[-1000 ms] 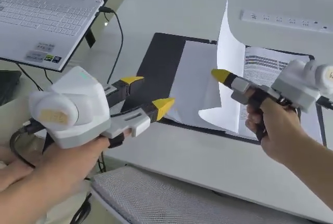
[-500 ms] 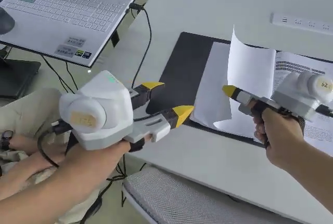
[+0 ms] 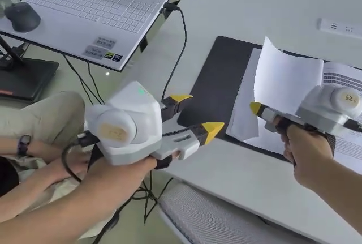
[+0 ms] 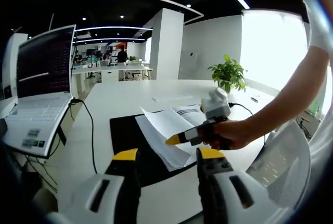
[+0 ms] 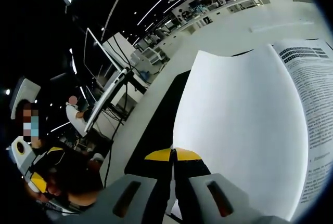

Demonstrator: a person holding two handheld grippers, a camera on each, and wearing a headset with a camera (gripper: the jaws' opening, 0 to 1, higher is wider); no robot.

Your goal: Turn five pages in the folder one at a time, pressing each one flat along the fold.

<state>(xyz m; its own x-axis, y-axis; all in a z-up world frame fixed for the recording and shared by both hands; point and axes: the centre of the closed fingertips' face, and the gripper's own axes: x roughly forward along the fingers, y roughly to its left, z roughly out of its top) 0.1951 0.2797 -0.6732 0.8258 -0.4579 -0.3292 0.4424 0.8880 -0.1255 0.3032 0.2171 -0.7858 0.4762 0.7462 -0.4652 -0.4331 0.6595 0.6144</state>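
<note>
You're pinching the page (image 3: 285, 80) in the right gripper (image 3: 255, 108); the folder cover (image 3: 212, 85) is lying at nine o'clock, toward your gaping left gripper (image 3: 197, 113).

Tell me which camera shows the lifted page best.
Right gripper view: the page looms large, its edge pinched in the right tongs. Head view shows it curling up; left gripper view, small and distant.

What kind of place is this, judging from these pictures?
Probably an open-plan office: a laptop beside a long white table with a power strip, rows of desks under ceiling spotlights behind, and a potted plant.
</note>
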